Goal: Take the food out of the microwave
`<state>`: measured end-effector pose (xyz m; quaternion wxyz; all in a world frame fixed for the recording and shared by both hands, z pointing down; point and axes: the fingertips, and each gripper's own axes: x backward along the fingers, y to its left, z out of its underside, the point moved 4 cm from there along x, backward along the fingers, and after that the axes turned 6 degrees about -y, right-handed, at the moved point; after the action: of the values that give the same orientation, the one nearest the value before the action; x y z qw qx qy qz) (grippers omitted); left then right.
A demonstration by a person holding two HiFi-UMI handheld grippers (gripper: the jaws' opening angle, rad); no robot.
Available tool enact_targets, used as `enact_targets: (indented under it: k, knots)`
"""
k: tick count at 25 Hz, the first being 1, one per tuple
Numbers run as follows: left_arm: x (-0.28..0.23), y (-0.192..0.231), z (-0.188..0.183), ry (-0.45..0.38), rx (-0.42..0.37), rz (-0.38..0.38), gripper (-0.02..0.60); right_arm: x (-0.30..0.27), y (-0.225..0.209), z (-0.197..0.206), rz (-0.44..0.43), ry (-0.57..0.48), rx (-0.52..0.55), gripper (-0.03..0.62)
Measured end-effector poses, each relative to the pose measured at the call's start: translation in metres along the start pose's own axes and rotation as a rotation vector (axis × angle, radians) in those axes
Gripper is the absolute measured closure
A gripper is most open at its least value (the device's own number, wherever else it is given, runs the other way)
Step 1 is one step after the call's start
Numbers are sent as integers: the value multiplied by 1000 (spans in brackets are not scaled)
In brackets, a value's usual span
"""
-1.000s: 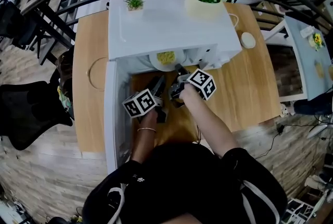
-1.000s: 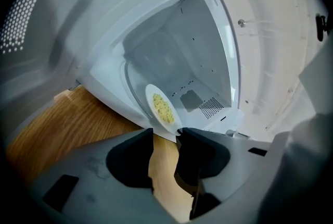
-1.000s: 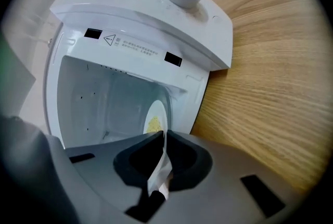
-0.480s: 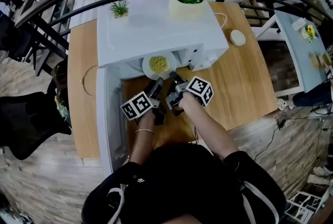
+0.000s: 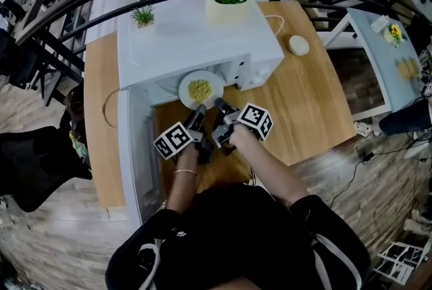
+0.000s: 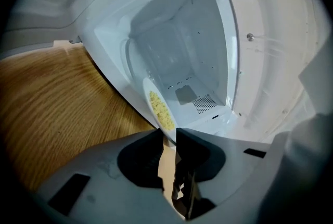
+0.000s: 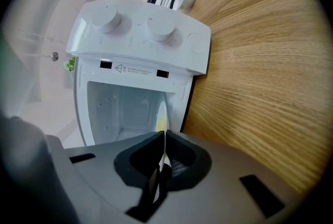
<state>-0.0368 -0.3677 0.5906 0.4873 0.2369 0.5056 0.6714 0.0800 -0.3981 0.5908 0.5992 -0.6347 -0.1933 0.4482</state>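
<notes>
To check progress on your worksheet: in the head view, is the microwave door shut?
No, the door stands swung open at the microwave's left, and the plate shows in the opening.

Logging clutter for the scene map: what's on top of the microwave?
A flower vase and a small potted plant stand on the microwave. What lies beneath their bases is covered.

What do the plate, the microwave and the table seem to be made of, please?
Plate: likely glazed ceramic, white and smooth-rimmed. Microwave: white plastic or painted metal, matte, uniform. Table: wood or wood-look laminate, with visible grain.
</notes>
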Motion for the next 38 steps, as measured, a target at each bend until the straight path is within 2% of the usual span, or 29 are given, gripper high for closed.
enact_targets:
  k: [22,38]
  knots:
    - [42,-52,18,-30,-131,19,503,56,24,5,-126,59,24,571]
    - [64,-90,31,-41,-179,85,502,94,45,1,-219,112,64,571]
